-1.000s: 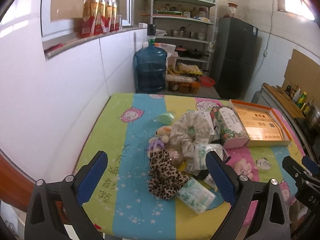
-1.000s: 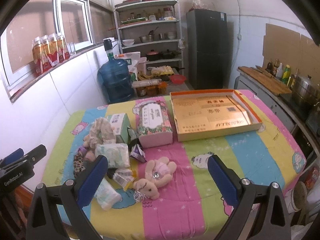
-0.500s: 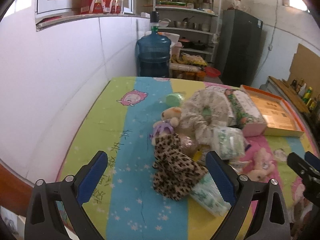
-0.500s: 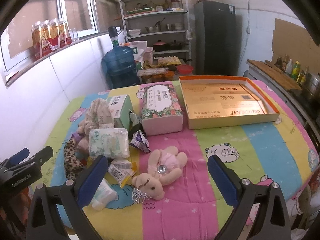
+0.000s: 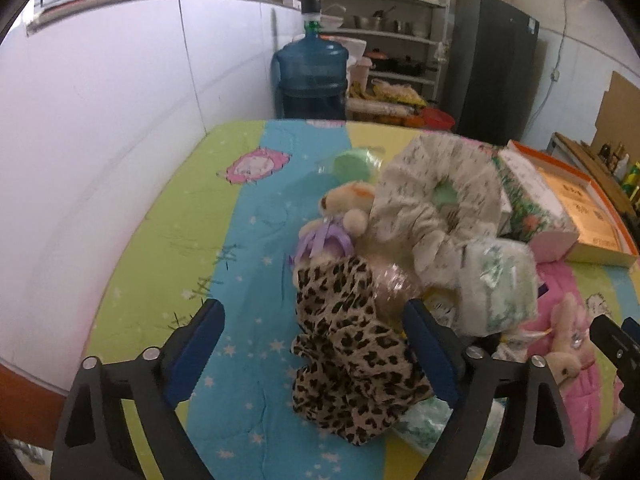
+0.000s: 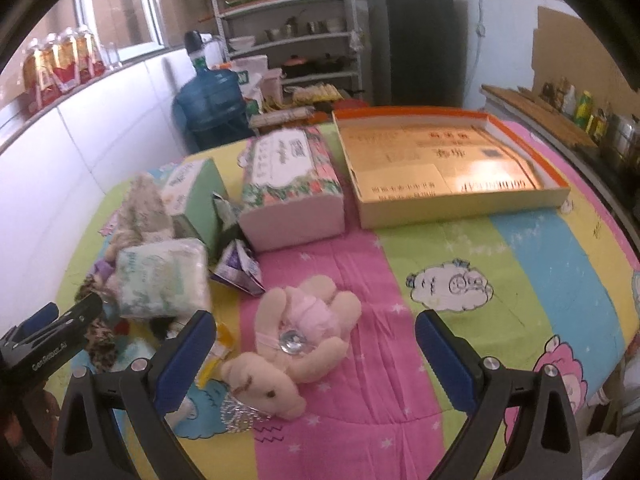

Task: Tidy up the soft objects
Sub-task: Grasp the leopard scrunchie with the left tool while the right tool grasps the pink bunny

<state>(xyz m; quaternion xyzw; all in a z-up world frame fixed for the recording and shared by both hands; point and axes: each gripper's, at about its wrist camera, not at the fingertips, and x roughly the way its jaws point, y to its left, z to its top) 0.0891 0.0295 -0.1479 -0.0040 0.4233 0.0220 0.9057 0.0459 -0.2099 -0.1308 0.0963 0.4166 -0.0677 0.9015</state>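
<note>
A pile of soft things lies on the striped tablecloth (image 5: 256, 264). My left gripper (image 5: 314, 342) is open, its jaws astride a leopard-print cloth (image 5: 352, 348). Behind the cloth sit a small plush with a purple bow (image 5: 336, 224), a white frilly cloth ring (image 5: 436, 200) and a tissue pack (image 5: 500, 284). My right gripper (image 6: 316, 352) is open above a beige plush bunny in pink (image 6: 296, 336). The tissue pack (image 6: 164, 280) lies to the bunny's left in the right wrist view.
An open orange-rimmed box (image 6: 444, 160) lies at the far right of the table. A floral tissue box (image 6: 292, 188) and a green tissue box (image 6: 192, 192) stand beside it. A white wall (image 5: 100, 120) borders the table's left side. A blue water jug (image 5: 310, 76) stands behind the table.
Both grippers have moved forward and lower toward the pile. The leopard cloth now sits between the left jaws and the bunny between the right jaws. Nothing on the table has moved.
</note>
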